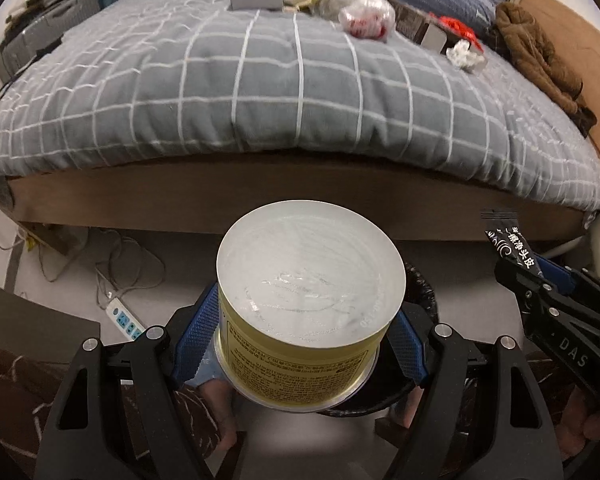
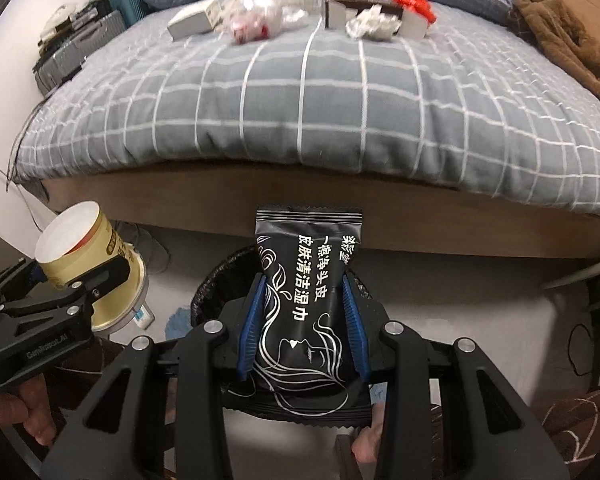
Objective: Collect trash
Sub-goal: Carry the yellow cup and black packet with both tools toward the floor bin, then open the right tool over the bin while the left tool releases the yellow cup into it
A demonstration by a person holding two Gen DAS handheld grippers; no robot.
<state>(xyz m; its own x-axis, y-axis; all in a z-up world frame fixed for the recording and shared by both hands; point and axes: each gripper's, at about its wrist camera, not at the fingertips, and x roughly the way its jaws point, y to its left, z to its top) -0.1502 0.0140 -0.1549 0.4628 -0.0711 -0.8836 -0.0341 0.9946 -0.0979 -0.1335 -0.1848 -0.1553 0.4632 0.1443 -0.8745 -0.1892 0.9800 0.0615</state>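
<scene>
Both grippers tilt steeply down over a black-lined bin (image 2: 220, 276) on the floor beside the bed (image 1: 284, 92). The left gripper (image 1: 300, 328) has its jaws set wide, clamped on a yellow cup (image 1: 308, 300). The right gripper (image 2: 302, 320) has its jaws narrower, clamped on a black wipes packet (image 2: 304, 300). More trash (image 1: 364, 14) lies far back on the bed.

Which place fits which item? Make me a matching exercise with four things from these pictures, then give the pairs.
Things:
1. yellow tub
2. black wipes packet
3. brown garment
4. power strip

Places:
A. on the floor by the bed
B. in the left gripper
C. on the bed's right edge
D. in the right gripper

Pairs: 1-B, 2-D, 3-C, 4-A
</scene>
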